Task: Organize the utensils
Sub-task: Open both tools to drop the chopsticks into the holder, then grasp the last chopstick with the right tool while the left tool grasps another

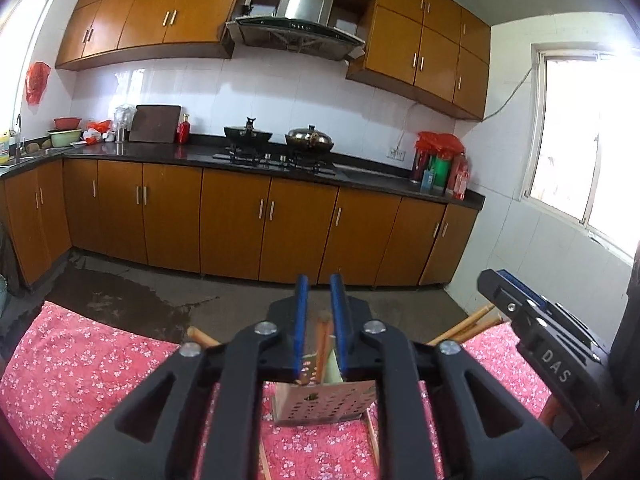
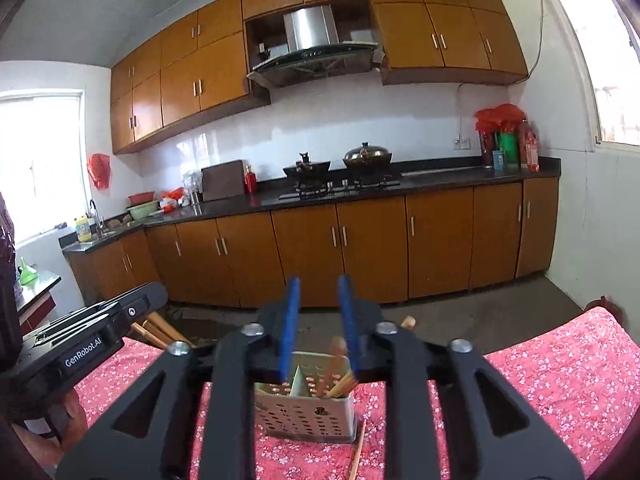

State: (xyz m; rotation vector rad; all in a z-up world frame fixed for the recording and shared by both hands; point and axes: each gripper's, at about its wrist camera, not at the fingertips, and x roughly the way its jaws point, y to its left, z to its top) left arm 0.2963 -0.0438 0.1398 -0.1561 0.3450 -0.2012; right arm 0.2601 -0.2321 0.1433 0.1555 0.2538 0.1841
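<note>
Tabletop [image 2: 560,380] has a pink floral cloth; a perforated metal utensil holder [image 2: 306,412] sits on it, loose chopsticks [image 2: 357,454] lying right beside.

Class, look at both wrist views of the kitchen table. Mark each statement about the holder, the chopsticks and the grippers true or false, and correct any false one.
1. The perforated utensil holder stands on a red floral tablecloth. True.
2. The holder is empty. False: several chopsticks stand in it.
3. The right gripper is shut on a chopstick. False: its blue fingers stand apart with nothing between them.
4. A loose chopstick lies on the cloth beside the holder. True.
5. Two pans sit on the stove in the background. True.
6. The left gripper grips the holder's rim. False: it is above the holder, not on it.
</note>
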